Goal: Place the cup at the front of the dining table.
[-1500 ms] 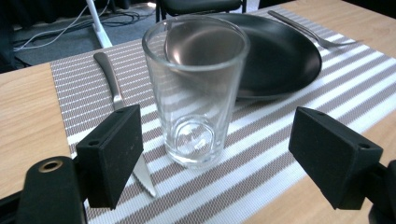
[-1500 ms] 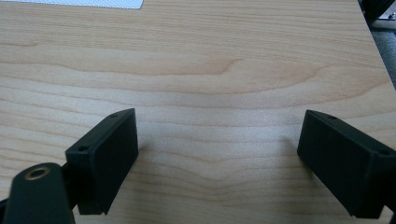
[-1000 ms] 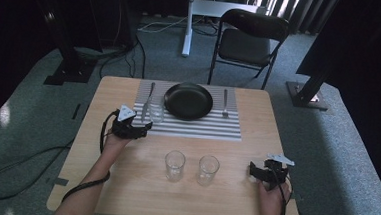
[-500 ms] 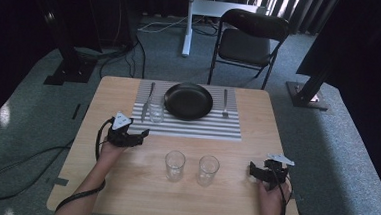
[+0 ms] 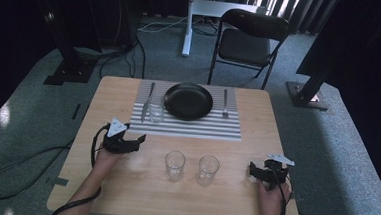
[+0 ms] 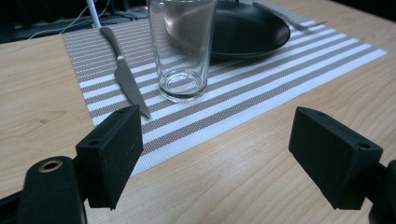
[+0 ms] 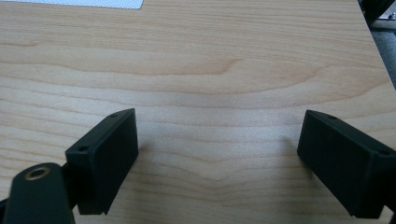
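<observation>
While both pairs of tongs are standing apart and empty, the left gripper [image 5: 137,142] is facing a glass [image 6: 183,49] on the striped mat [image 6: 261,88]; it needs centring between the jaws, clear of the knife [image 6: 123,77].

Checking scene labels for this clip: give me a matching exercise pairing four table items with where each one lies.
Things:
1. knife
2. fork
3. black plate
4. glass on the placemat

Places:
A. middle of the striped placemat
B. right of the plate
C. at the placemat's left edge
D. between knife and plate, near the placemat's front

Pairs: 1-C, 2-B, 3-A, 4-D
</observation>
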Motion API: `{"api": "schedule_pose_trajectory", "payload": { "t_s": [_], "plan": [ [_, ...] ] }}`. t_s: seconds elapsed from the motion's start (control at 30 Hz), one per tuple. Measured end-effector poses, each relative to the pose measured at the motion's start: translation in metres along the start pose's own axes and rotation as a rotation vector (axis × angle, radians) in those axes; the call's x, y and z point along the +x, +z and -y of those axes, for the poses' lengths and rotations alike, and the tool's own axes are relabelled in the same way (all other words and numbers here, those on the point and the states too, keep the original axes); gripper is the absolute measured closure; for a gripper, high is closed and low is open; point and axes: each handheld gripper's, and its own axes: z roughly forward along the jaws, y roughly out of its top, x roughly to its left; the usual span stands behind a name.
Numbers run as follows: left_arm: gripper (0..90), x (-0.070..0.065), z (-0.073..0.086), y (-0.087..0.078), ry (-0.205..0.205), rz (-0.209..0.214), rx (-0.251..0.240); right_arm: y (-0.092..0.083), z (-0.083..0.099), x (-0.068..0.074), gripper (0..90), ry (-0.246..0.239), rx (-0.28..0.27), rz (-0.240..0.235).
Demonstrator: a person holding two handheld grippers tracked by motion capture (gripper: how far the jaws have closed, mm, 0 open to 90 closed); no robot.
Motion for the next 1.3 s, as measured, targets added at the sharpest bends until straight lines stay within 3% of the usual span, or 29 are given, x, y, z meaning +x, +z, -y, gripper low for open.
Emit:
{"api": "schedule_pose_trajectory", "payload": {
  "t_s": [0.33,0.83,1.07,1.3],
  "plan": [
    [18.3,0.002,0.012,-0.012,0.015,-0.028,0.010,0.000,0.000,0.000,11.8,0.000,0.000,0.000],
    [18.3,0.000,0.031,-0.031,-0.005,-0.054,0.016,0.000,0.000,0.000,11.8,0.000,0.000,0.000],
    [18.3,0.001,0.042,-0.039,0.018,-0.087,0.040,0.000,0.000,0.000,11.8,0.000,0.000,0.000],
    [18.3,0.004,0.054,-0.051,0.001,-0.119,0.043,0.000,0.000,0.000,11.8,0.000,0.000,0.000]
  ]
}}
